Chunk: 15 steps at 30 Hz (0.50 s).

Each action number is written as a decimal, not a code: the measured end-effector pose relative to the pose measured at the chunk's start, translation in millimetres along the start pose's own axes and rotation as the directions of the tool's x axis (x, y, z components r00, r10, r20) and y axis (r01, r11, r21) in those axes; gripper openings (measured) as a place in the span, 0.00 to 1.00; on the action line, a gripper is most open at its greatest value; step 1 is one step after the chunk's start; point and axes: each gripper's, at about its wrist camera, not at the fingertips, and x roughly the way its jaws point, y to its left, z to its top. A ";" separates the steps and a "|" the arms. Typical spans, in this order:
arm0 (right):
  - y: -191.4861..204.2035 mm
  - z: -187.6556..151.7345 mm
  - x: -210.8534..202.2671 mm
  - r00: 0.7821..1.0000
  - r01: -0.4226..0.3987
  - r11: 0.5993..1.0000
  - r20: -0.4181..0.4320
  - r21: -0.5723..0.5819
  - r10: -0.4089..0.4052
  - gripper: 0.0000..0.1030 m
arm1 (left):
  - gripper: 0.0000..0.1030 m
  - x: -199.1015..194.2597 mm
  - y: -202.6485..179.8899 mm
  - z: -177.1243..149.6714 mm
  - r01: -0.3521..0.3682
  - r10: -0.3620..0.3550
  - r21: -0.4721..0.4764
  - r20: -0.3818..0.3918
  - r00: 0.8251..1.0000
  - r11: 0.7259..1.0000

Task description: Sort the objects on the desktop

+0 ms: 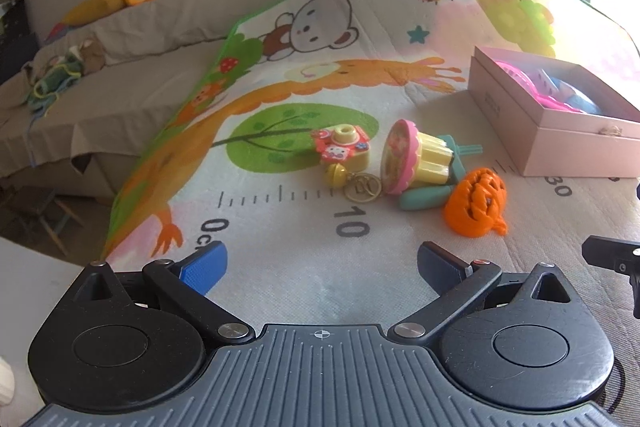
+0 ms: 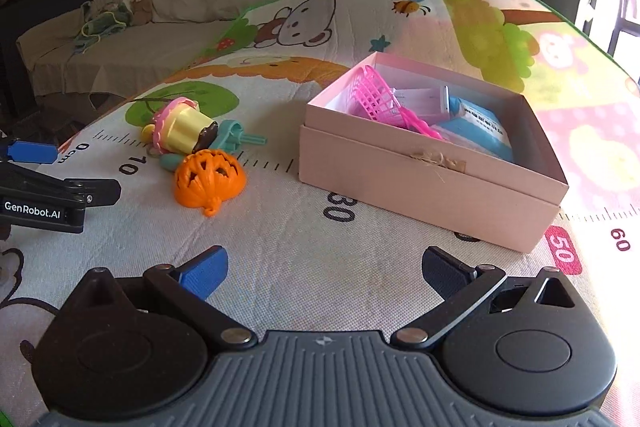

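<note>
Orange plastic marks the pumpkin (image 1: 476, 203), which sits on the mat (image 1: 304, 267) at the near right of the toy cluster, its carved face turned up and toward the left gripper, its stem end nearest that gripper. Just behind it the cupcake (image 1: 416, 155) lies tipped on its side, long axis running left to right, its pink frosted top facing left and its base toward the box (image 2: 432, 179). A teal toy (image 1: 428, 197) lies partly under the cupcake, its thin prongs pointing right toward the box. Left of the cupcake sits the toy camera (image 1: 346, 149), lens up, with a keyring (image 1: 362, 189) touching its near side. The pink box stands open, well apart to the right, holding a pink basket (image 2: 374, 97) and blue packs. Both the left gripper (image 1: 320, 267) and the right gripper (image 2: 324, 267) hover low over the mat with tongs spread wide, holding nothing. The mat is a cartoon-printed quilt with a ruler strip; beyond it a grey sofa (image 1: 120, 67) carries plush toys, beneath framed pictures.
</note>
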 end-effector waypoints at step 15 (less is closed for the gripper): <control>56.5 42.9 49.6 0.989 -0.145 0.984 -0.028 -0.101 0.143 0.81 | 1.00 5.4 21.2 6.0 -0.062 0.061 -0.049 -0.023 0.998 0.997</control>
